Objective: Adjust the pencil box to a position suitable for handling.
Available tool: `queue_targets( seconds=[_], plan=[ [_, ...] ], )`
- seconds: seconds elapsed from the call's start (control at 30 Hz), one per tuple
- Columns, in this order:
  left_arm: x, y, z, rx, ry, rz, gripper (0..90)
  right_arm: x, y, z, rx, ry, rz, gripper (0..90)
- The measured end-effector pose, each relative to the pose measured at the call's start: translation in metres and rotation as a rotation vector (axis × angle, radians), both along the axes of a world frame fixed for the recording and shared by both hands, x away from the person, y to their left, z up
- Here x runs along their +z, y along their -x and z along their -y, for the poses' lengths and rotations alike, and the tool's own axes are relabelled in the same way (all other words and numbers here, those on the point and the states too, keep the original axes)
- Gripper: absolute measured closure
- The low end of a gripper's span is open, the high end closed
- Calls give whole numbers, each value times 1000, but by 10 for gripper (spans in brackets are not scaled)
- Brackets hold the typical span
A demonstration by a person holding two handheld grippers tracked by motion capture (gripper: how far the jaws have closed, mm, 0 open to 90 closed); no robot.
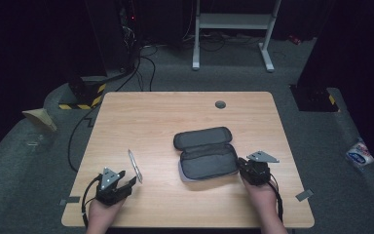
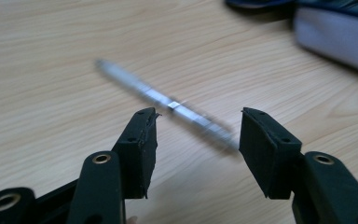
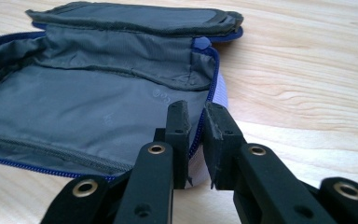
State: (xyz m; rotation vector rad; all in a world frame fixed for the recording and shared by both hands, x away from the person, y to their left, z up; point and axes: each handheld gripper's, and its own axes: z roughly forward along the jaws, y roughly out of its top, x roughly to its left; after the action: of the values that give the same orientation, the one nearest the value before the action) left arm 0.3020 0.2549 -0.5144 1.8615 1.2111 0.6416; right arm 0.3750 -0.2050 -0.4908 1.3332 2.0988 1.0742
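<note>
While the open grey case [image 1: 207, 155] is lying near the middle of the worktop [image 1: 151, 117], the right hand-held gripper [image 3: 196, 122] is pinching the case's near edge by the blue zip, its jaws almost together on the rim. Over at the front left, the left hand-held gripper [image 2: 196, 135] is hovering with jaws apart around a silver pen [image 2: 168, 102], its pads not pressing on it.
</note>
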Motion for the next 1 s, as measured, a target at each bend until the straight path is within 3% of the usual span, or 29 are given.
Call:
queue_targets(
  seconds=[0.23,0.47,0.57,0.9,1.0],
  plan=[
    [3,-4,49,-132,-58,2,439,-2,8,-11,39,10,0,794],
    [0,-7,83,-215,-49,-30,385,-2,13,-25,87,26,14,794],
    [-2,-8,91,-213,-52,-36,365,-3,14,-33,107,35,16,795],
    [-3,-11,94,-190,-33,-46,362,-6,17,-58,169,56,35,787],
    [-3,-10,95,-193,-49,-40,362,-5,18,-60,166,49,47,706]
  ],
)
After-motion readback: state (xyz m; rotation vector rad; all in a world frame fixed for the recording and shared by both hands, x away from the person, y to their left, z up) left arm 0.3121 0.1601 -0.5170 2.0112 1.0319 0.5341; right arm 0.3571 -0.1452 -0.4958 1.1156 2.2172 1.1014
